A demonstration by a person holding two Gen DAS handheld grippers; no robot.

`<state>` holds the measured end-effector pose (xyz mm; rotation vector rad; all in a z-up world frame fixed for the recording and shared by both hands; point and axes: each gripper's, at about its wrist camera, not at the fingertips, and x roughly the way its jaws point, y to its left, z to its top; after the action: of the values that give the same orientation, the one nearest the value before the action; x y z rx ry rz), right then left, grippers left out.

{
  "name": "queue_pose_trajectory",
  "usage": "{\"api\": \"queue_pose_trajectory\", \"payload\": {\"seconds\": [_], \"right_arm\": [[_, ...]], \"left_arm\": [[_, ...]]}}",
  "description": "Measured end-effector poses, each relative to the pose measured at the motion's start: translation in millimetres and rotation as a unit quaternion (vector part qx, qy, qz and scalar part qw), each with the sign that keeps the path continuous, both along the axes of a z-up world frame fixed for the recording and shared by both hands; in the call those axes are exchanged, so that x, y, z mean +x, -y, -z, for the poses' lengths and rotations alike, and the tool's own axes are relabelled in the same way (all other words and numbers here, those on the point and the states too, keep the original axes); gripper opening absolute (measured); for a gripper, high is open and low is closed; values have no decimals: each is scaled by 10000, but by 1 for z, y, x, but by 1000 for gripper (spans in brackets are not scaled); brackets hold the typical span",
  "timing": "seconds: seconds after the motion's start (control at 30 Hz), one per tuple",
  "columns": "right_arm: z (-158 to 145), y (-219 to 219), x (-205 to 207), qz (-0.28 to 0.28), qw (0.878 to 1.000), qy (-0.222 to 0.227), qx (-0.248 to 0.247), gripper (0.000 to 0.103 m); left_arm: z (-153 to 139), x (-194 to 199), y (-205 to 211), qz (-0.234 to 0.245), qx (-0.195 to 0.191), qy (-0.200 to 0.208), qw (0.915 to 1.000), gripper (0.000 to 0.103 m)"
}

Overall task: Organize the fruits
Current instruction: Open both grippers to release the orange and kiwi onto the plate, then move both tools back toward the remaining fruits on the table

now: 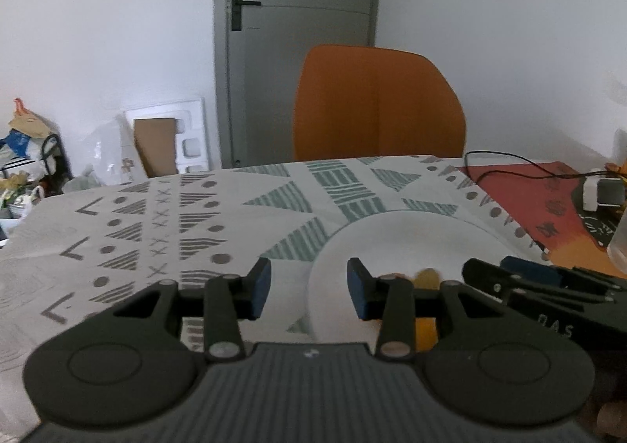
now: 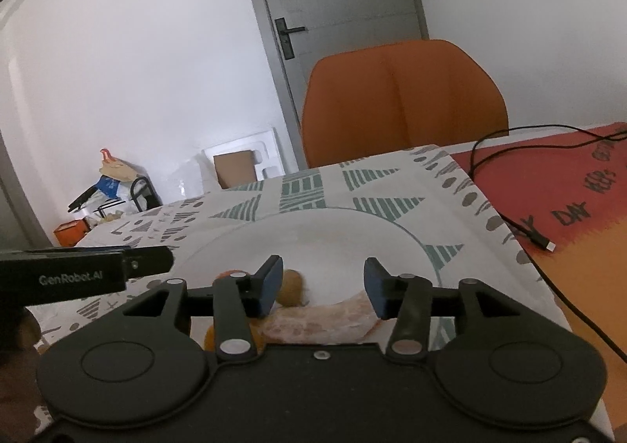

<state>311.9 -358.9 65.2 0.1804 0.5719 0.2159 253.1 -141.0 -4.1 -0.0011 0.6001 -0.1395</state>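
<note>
While both grippers hover over the white plate [image 2: 392, 235], the left gripper [image 1: 309, 288] and right gripper [image 2: 323, 286] sit partly open, gripping nothing; fruits [image 2: 292, 286] lie on the plate's near side.

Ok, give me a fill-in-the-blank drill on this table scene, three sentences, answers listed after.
1. The fruits lie on a white ____ on the patterned tablecloth.
2. Behind the table stands a chair coloured ____.
3. Neither the right gripper nor the left gripper grips anything: the jaws of both stand ____.

Missing words: plate; orange; open
</note>
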Motion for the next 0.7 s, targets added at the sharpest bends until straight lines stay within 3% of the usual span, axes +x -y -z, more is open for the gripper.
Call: {"api": "queue_pose_trajectory", "payload": {"seconds": [0.4, 0.57, 0.7], "right_arm": [[-17, -20, -15, -197, 9993, 278, -160, 61], [-26, -24, -19, -333, 9992, 227, -27, 62], [-34, -30, -31, -374, 9987, 346, -65, 70]], "left_arm": [[-15, -34, -41, -476, 62, 25, 9988, 53], [-21, -46, -57, -663, -28, 55, 9978, 66], [-24, -57, -66, -729, -36, 97, 9973, 75]]}}
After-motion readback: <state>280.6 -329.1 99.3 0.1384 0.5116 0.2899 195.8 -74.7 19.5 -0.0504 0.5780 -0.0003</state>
